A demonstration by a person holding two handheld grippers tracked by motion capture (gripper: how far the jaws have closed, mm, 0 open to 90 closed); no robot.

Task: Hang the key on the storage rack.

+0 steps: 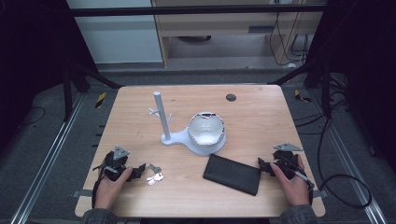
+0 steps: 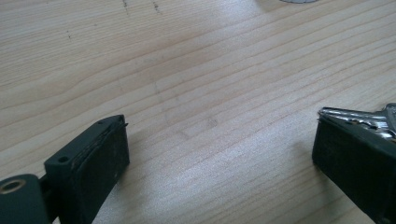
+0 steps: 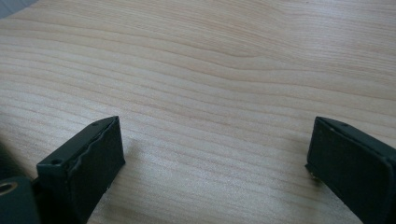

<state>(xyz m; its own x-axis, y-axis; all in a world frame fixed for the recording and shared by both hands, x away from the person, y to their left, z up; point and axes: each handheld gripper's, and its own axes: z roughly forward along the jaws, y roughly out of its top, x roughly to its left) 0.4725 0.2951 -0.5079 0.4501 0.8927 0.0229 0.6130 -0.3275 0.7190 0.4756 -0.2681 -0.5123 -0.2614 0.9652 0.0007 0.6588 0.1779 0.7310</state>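
Wooden counter point(image 1: 261, 116) w/ white stand mid-counter: upright post point(image 1: 161, 116) w/ small pegs, base joined to a round dish holding a white bowl point(image 1: 206, 129). Dark round spot point(image 1: 230, 97) near far edge.

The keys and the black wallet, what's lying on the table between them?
Nothing: in the high view the wooden table is bare between the keys and the black wallet.

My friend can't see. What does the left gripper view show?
The left gripper is open just above a bare wooden table, its two black jaws wide apart with nothing between them. Shiny metal keys peek out behind the jaw at the picture's right.
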